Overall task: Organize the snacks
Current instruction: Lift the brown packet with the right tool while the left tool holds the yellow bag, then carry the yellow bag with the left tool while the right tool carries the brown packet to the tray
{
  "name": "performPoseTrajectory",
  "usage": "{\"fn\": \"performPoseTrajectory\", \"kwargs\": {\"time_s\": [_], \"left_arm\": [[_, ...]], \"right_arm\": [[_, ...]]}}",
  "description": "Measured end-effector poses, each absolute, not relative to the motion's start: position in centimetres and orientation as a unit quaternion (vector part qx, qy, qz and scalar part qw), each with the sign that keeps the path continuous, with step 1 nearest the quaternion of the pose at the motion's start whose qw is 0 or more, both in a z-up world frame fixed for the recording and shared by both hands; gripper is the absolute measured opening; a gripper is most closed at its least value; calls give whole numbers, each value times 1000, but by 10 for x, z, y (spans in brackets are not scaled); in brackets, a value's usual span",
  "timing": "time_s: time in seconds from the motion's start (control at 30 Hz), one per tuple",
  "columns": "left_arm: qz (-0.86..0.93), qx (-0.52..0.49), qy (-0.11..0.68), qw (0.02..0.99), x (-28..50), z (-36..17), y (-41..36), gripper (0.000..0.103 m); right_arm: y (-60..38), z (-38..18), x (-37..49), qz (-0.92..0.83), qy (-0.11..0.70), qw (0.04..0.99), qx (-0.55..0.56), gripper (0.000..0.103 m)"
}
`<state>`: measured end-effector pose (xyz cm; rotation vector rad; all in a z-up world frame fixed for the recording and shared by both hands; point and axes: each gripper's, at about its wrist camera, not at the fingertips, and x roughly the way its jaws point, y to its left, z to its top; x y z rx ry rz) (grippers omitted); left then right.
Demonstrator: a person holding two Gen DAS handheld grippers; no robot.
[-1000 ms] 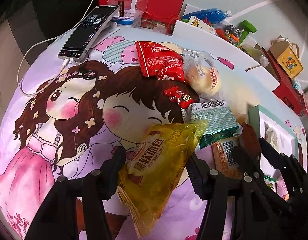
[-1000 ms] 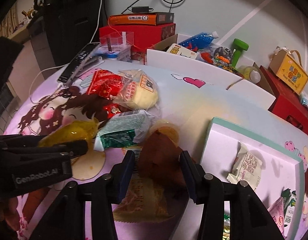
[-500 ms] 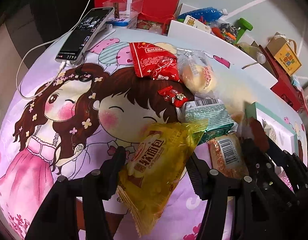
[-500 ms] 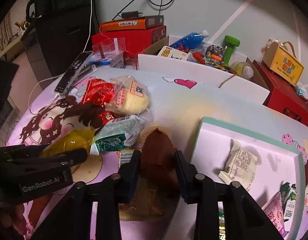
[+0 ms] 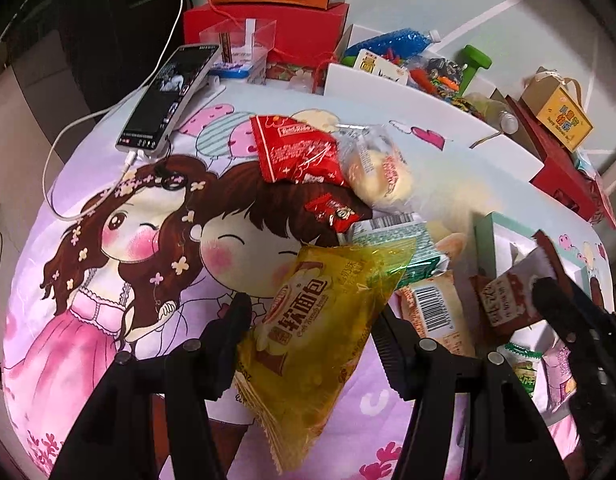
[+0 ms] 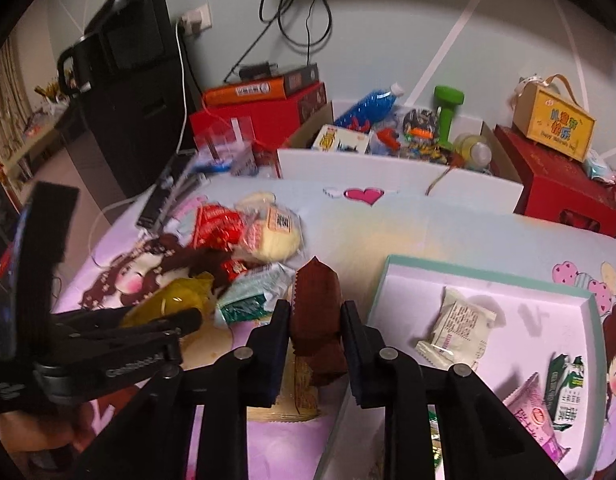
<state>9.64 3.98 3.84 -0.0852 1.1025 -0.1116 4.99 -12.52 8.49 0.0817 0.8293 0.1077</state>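
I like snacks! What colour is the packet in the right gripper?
Brown packet, clearest in the right wrist view.

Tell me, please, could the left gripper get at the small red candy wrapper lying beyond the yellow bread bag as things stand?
Probably not yet: the left gripper is shut on the yellow bread bag, which fills its jaws and hangs between them and the small red candy wrapper.
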Motion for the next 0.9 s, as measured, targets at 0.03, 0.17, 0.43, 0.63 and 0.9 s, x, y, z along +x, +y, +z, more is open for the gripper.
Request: {"fn": "performPoseTrajectory", "kwargs": {"time_s": [0.03, 0.17, 0.43, 0.63, 0.9], "left_arm": [[-54, -40, 521, 851, 96, 40, 39, 61], [-60, -36, 511, 856, 94, 48, 34, 61], [-87, -9, 497, 863, 87, 59, 5, 61], [-128, 27, 480, 867, 78, 71, -36, 61], [-194, 93, 462, 861, 61, 72, -105, 61]], "right_arm": [[-126, 88, 48, 52, 400, 914, 40, 27], [-132, 100, 38, 44, 388, 920, 41, 27], [-165, 107, 24, 13, 384, 921, 64, 27], [-209, 109, 17, -30, 376, 921, 98, 27], [-264, 109, 7, -88, 369, 916, 132, 28]]}}
